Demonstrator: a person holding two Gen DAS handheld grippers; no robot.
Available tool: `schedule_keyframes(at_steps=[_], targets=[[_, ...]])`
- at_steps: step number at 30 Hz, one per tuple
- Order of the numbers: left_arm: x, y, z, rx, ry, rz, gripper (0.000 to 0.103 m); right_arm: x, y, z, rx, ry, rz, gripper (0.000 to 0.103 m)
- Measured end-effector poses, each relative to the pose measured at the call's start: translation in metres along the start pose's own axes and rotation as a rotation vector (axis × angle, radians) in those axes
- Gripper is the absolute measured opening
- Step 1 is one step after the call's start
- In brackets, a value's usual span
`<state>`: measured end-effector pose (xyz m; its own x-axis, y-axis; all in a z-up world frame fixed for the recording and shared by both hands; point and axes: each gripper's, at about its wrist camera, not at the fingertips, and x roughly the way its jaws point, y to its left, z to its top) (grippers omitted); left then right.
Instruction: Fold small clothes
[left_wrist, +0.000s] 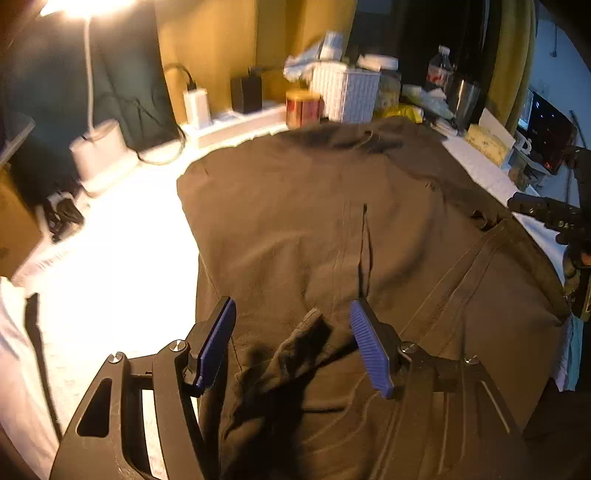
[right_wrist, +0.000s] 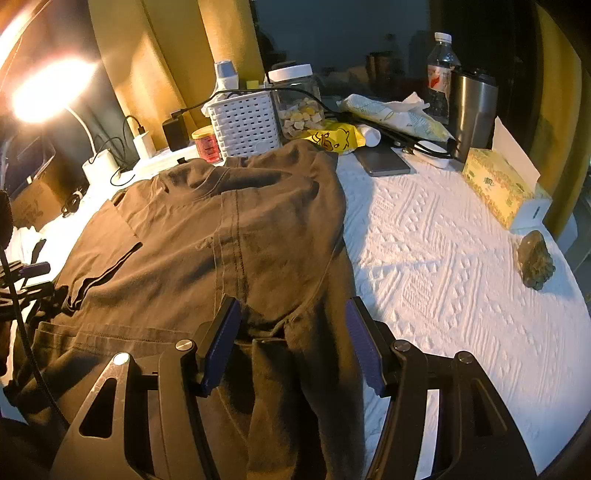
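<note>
My left jaws (left_wrist: 293, 343) and right jaws (right_wrist: 291, 343) stand wide, empty, over the shorts (right_wrist: 229, 240) spread on the worktop (right_wrist: 443, 258). Risk: closing on bunched cloth grabs several layers, dragging the fold crooked.

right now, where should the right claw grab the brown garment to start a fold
Take the brown garment by its near right hem, where a raised fold of cloth bunches between the open right claw fingers. Come from above and the near side: the rest lies flat on the white table cover, giving little to pinch.
</note>
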<state>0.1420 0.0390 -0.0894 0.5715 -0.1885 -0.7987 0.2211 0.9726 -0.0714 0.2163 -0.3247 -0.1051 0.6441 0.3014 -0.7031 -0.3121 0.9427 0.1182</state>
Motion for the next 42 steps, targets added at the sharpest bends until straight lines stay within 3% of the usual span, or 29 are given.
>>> schedule_keyframes(at_steps=[6, 11, 21, 24, 36, 37, 38, 41, 42], targets=[[0.016, -0.017, -0.011, 0.052, 0.085, -0.130, 0.064, -0.008, 0.000, -0.005, 0.001, -0.005, -0.011, 0.062], [0.004, -0.033, -0.025, 0.079, 0.086, -0.161, 0.064, -0.019, -0.003, -0.015, 0.008, -0.013, -0.023, 0.062], [-0.034, -0.024, -0.036, -0.045, -0.061, -0.048, 0.064, -0.046, 0.013, -0.045, -0.067, -0.019, 0.066, 0.062], [-0.039, -0.016, -0.046, -0.074, -0.062, -0.004, 0.064, -0.040, 0.025, -0.051, -0.104, -0.002, 0.099, 0.060], [-0.064, 0.011, -0.092, -0.157, -0.036, 0.147, 0.064, 0.002, 0.014, -0.041, -0.084, 0.072, 0.045, 0.056], [-0.064, 0.011, -0.094, -0.151, -0.035, 0.155, 0.064, 0.005, 0.014, -0.041, -0.088, 0.085, 0.052, 0.047], [-0.066, 0.011, -0.098, -0.140, -0.036, 0.161, 0.064, 0.008, 0.016, -0.042, -0.094, 0.094, 0.056, 0.026], [-0.067, 0.011, -0.104, -0.131, -0.030, 0.185, 0.061, 0.007, 0.020, -0.045, -0.109, 0.088, 0.068, 0.010], [-0.067, 0.012, -0.105, -0.135, -0.028, 0.194, 0.061, 0.004, 0.021, -0.046, -0.110, 0.078, 0.076, 0.010]])
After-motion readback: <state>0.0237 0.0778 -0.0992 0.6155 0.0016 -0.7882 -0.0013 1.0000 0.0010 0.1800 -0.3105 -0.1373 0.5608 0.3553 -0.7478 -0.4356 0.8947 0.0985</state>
